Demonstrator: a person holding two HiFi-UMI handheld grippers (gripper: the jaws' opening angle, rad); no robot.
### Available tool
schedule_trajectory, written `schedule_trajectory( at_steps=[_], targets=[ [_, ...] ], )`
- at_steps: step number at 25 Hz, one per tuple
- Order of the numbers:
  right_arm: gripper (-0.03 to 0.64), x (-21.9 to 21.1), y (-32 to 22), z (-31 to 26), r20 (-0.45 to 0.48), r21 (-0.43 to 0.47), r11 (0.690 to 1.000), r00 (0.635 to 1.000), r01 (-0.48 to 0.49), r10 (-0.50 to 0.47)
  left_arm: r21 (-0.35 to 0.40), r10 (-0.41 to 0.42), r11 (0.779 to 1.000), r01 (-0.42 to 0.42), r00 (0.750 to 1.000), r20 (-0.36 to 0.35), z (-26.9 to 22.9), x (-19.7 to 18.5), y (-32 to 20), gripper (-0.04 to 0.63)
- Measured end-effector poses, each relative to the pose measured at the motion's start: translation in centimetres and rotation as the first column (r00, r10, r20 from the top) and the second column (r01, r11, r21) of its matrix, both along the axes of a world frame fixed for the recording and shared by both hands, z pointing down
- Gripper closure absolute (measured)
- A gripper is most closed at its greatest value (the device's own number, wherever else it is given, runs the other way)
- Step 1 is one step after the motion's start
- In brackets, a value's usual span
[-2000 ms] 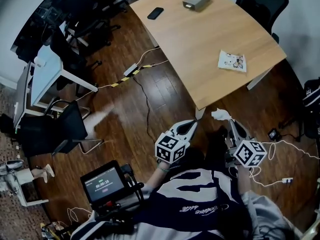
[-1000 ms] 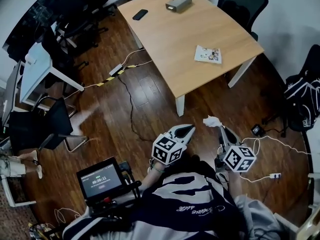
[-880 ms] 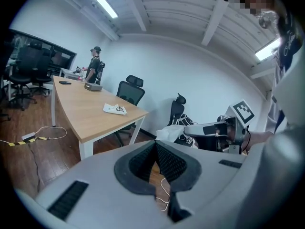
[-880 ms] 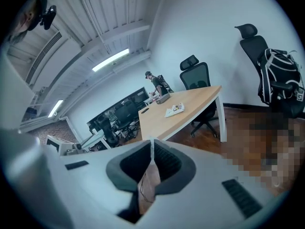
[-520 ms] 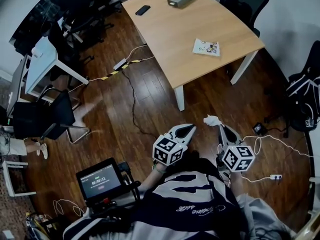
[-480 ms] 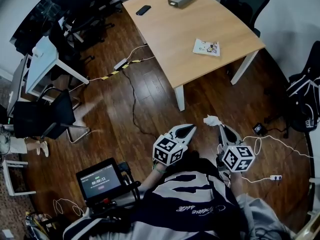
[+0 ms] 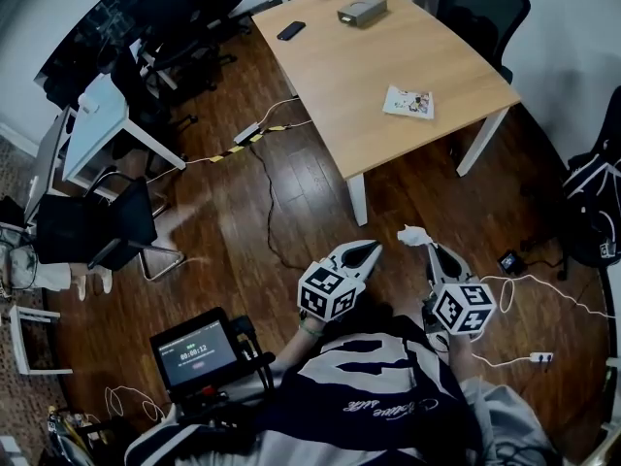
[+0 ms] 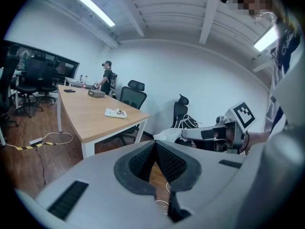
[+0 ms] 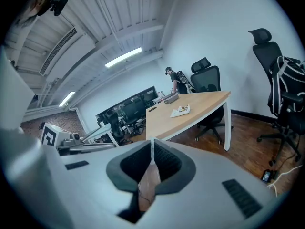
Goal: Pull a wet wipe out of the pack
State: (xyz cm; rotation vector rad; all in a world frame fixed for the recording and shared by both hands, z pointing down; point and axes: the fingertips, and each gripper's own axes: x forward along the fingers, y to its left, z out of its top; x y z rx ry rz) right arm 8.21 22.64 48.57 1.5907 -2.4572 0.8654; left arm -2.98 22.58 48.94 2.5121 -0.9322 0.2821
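The wet wipe pack (image 7: 408,103) lies flat on the wooden table (image 7: 369,66), far ahead of both grippers; the left gripper view also takes in the pack (image 8: 116,112). My right gripper (image 7: 425,245) is shut on a crumpled white wipe (image 7: 412,233), held over the wooden floor. In the right gripper view the wipe (image 9: 152,151) shows as a thin white edge pinched between the pads. My left gripper (image 7: 372,248) hangs beside it, shut with nothing in it. The left gripper view shows its jaws meeting, and beyond them the right gripper (image 8: 183,134) with the wipe (image 8: 167,134).
A grey box (image 7: 362,11) and a black phone (image 7: 290,30) lie at the table's far end. Office chairs (image 7: 485,3) stand behind it. Cables (image 7: 262,134) run across the floor. A black chair (image 7: 97,231) stands left, a bag (image 7: 597,202) right, a screen device (image 7: 194,349) near my body.
The table now lies farther from the grippers than two seconds ago and the view has shifted. The right gripper still holds the wipe; the left stays shut and empty.
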Motion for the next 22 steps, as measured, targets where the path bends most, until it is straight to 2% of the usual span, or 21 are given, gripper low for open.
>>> schedule_trajectory(
  at_steps=[8, 22],
  targets=[
    [0.604, 0.15, -0.59, -0.21, -0.005, 0.008, 1.0, 1.0, 0.007, -0.007, 0.021, 0.022, 1.0, -0.022, 1.0, 0.02, -0.51, 0.38, -0.76, 0.592],
    [0.604, 0.25, -0.69, -0.33, -0.013, 0.013, 1.0, 1.0, 0.026, -0.026, 0.038, -0.004, 0.999, 0.004, 1.0, 0.014, -0.96, 0.14, -1.01, 0.592]
  ],
)
